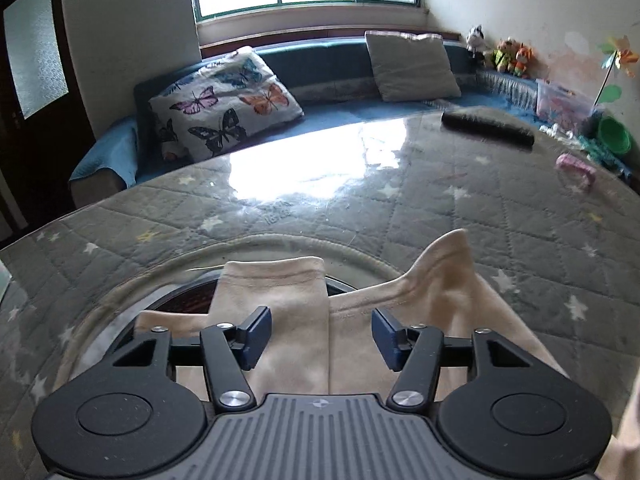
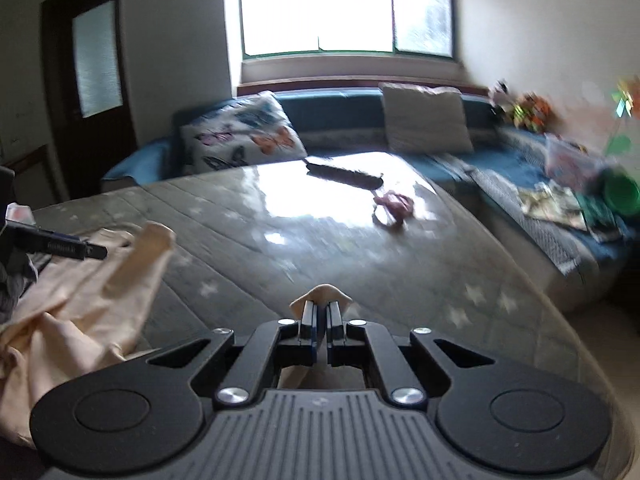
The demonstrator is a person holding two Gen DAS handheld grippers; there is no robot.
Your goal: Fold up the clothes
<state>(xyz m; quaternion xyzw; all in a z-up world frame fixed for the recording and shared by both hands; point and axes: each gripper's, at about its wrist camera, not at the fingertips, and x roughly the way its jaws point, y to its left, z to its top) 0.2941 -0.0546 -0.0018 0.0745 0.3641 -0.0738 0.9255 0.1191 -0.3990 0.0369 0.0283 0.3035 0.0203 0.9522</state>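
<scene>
A cream garment (image 1: 308, 320) lies bunched on the near part of the table (image 1: 480, 208) — a quilted grey star-print cover under a glossy clear sheet. The left gripper (image 1: 322, 338) hangs over the cloth with its jaws apart; fabric lies below and between the blue pads (image 1: 254, 336), and nothing is pinched. The right gripper (image 2: 321, 318) has its jaws together, clamped on a corner of the same garment, which peeks out just past the fingertips. Near the table's far edge lie a dark brush (image 2: 344, 174) and, just beside it, a pink item (image 2: 394, 206) — blurred.
</scene>
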